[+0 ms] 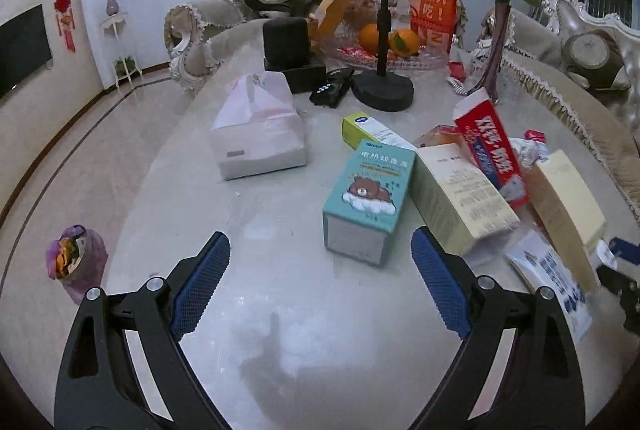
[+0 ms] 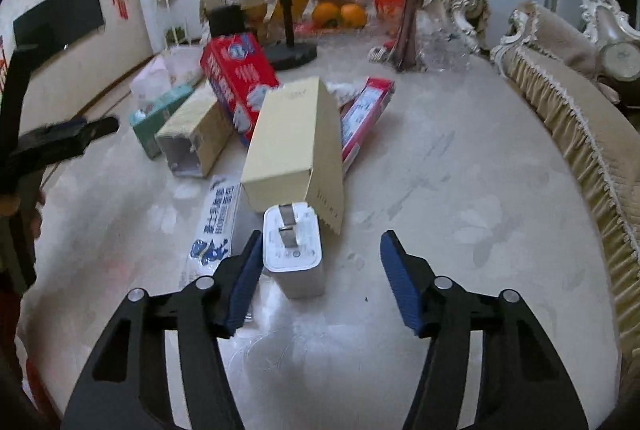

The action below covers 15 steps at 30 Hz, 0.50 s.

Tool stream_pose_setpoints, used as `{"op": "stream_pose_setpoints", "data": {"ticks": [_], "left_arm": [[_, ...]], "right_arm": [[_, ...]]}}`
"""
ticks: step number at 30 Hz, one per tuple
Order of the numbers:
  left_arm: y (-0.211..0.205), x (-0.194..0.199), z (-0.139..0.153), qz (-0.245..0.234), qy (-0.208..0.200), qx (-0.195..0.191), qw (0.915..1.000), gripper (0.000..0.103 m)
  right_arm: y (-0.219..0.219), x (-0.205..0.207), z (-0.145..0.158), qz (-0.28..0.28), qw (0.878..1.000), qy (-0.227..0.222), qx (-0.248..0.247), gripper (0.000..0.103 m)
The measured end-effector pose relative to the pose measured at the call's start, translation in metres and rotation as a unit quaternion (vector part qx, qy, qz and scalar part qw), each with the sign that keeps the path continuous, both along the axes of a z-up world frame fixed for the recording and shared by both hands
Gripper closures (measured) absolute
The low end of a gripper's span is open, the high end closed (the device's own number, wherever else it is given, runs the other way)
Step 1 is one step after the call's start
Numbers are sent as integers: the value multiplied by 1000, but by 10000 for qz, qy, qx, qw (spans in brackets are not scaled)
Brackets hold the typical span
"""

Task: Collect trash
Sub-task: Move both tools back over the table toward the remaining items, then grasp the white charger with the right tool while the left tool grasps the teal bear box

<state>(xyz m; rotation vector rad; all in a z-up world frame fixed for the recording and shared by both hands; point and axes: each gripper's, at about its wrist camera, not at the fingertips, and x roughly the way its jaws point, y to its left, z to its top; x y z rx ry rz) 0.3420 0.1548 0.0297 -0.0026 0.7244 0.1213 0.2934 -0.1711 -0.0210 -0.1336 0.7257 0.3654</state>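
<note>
Pale marble-look tabletop [image 2: 460, 189] w/ a cluster of empty cartons. Right gripper [image 2: 320, 272], black frame w/ blue ribbed pads, hovers low over the table, jaws partly spread; left pad sits just beside a small white plug-in charger block [image 2: 294, 254], right pad well apart from it, so no pinch yet. Charger stands upright, two metal prongs facing up toward the camera. Just behind it, touching or nearly so, a tall cream cardboard carton [image 2: 296, 145] lies w/ long axis running away from the gripper, open flap end nearest. To its left a flat white-and-blue printed sachet [image 2: 216, 226] lies lengthwise the same way, partly under the left pad's edge. Further left: a second cream carton w/ open end [image 2: 192, 137] pointing toward the camera, a teal box [image 2: 158, 119] beside it, a red-and-white printed box [image 2: 236, 85] leaning behind. A slim red-and-white tube carton [image 2: 362, 117] angles out to the right of the tall carton. Left gripper [image 1: 320, 280], same build, jaws spread wide, nothing between pads, bare tabletop under it. In the left wrist view the teal bear-print box [image 1: 368, 189] lies ahead, long axis pointing away. A purple bag of rubbish [image 1: 76, 262] sits on the floor off the table's left side.
</note>
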Motion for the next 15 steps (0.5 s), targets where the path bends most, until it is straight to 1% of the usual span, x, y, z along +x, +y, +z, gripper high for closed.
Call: {"op": "stream_pose_setpoints", "data": {"ticks": [3,6,10,12,15], "left_arm": [[-3,17,-4,-78,75,-1,9999,13],[-7,31,-9,-79,197,78,9997,13],[-10,47,-16,-38,352,157,9993,13],[-11,52,-19,-89,413,152,9990,13],[-16,61,-23,-219,516,252,9981,13]], "right_arm": [[2,5,-5,68,9999,120,-62,47],[5,11,-8,167,9995,257,-97,52],[11,11,-9,284,9989,275,-241,57],[12,13,-9,312,9987,311,-259,58],[13,16,-10,339,9985,350,-262,58]]}}
